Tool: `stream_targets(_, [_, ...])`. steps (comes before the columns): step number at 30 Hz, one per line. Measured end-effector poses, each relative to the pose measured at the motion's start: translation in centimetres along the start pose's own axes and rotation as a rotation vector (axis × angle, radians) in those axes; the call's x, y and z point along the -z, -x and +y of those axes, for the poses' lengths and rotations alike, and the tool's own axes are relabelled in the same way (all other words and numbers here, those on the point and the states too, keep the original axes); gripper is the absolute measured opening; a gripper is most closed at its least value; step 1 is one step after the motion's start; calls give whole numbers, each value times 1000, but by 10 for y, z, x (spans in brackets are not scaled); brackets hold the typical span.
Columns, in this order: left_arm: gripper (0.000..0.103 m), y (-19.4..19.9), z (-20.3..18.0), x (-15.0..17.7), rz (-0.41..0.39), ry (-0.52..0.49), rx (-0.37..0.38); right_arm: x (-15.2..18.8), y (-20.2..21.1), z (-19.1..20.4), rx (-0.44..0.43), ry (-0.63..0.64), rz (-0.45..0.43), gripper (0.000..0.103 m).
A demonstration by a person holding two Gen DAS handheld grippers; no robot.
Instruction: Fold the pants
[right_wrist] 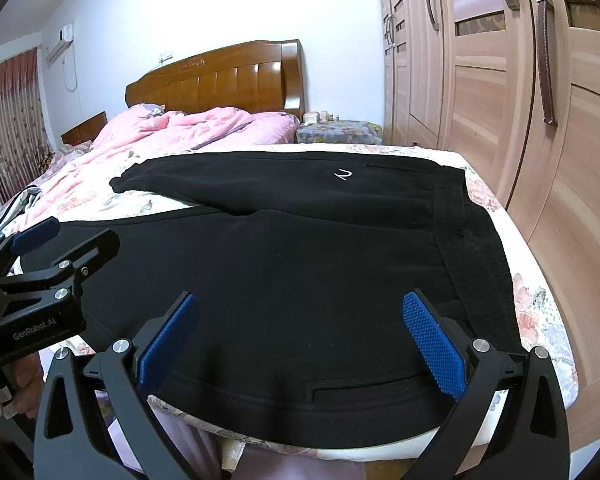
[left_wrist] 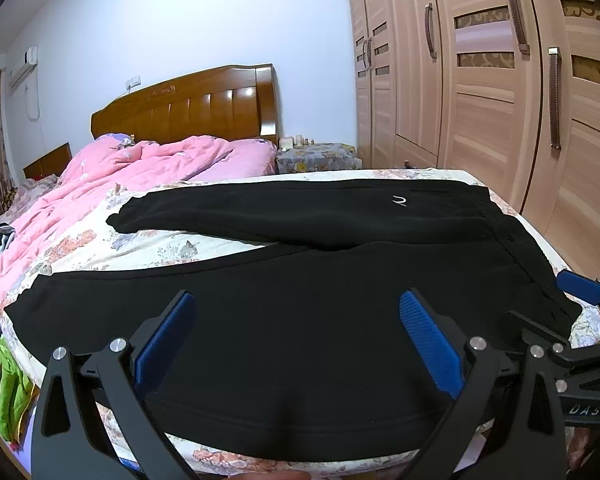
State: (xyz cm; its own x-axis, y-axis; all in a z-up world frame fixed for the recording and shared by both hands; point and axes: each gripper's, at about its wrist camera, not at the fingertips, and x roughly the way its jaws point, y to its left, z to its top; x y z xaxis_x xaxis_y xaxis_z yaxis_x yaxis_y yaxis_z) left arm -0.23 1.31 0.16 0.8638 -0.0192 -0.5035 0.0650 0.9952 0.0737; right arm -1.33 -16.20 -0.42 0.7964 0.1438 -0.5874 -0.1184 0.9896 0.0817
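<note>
On the bed [left_wrist: 80,240], black pants [left_wrist: 300,320] run nine-to-three, waistband nearer my right tongs [right_wrist: 300,340]; left tongs [left_wrist: 296,340] and right both gape empty.

I am seeing the pants' [left_wrist: 300,320] far leg end dropping behind the bed edge [left_wrist: 10,320]; nightstand items [left_wrist: 296,140] are reading too small.

1. "GenRobot.AI" stands in white on the black body of the left gripper [right_wrist: 40,240], at 9 o'clock in the right wrist view.
2. "DAS" stands on the right gripper [left_wrist: 580,292], at 4 o'clock in the left wrist view.
3. A small white logo stands on the pants [right_wrist: 300,280]; it cannot be read.
</note>
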Motion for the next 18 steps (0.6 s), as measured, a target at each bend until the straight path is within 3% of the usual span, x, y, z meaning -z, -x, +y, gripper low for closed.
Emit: stream_targets(18, [102,-1,5,1,0,3,-4,2,-1,-4,-7,-29,7,99])
